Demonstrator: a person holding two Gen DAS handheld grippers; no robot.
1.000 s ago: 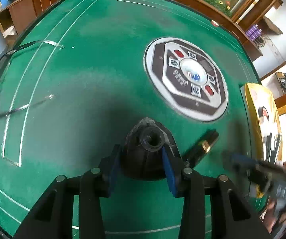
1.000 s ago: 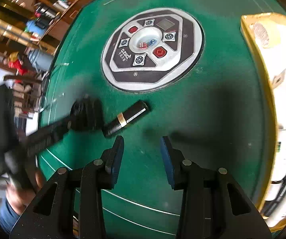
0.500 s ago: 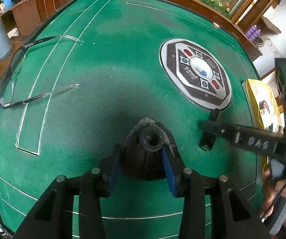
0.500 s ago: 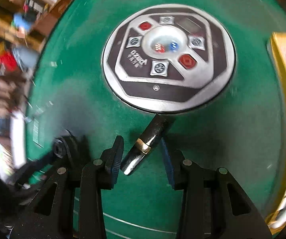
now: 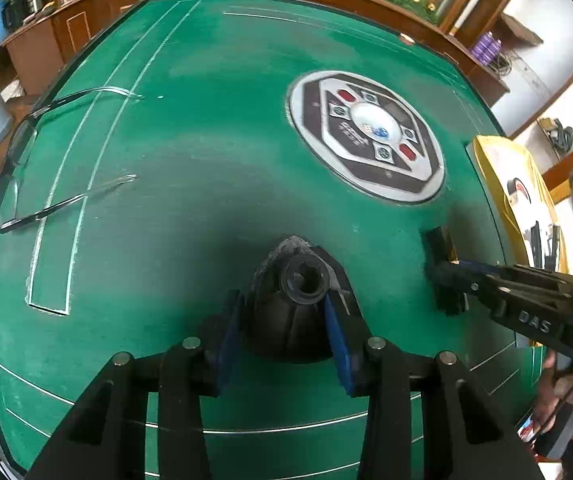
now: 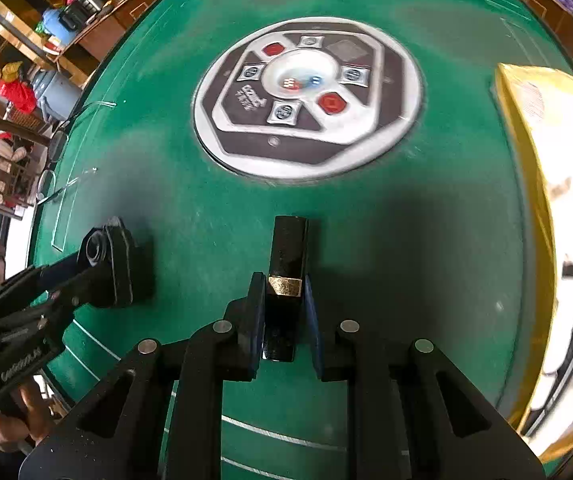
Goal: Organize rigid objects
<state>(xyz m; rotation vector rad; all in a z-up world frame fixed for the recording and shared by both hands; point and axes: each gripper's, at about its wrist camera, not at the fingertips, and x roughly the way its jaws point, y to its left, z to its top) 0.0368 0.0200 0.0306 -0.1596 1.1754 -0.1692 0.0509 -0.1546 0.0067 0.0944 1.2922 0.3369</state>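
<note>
Black lipstick tube (image 6: 286, 280) (gold band) sits clamped, apparently, between the just-closed right gripper (image 6: 284, 320).

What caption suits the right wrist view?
Right gripper closed on a black lipstick tube on the green table.

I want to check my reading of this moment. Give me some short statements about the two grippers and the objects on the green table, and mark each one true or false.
1. The right gripper is closed on the black tube with a gold band. True.
2. The left gripper is empty. False: it holds a black cap-like part.
3. The tube lies on the round control panel. False: it is on the green felt, nearer than the panel.
4. A yellow box is at the right edge. True.
</note>
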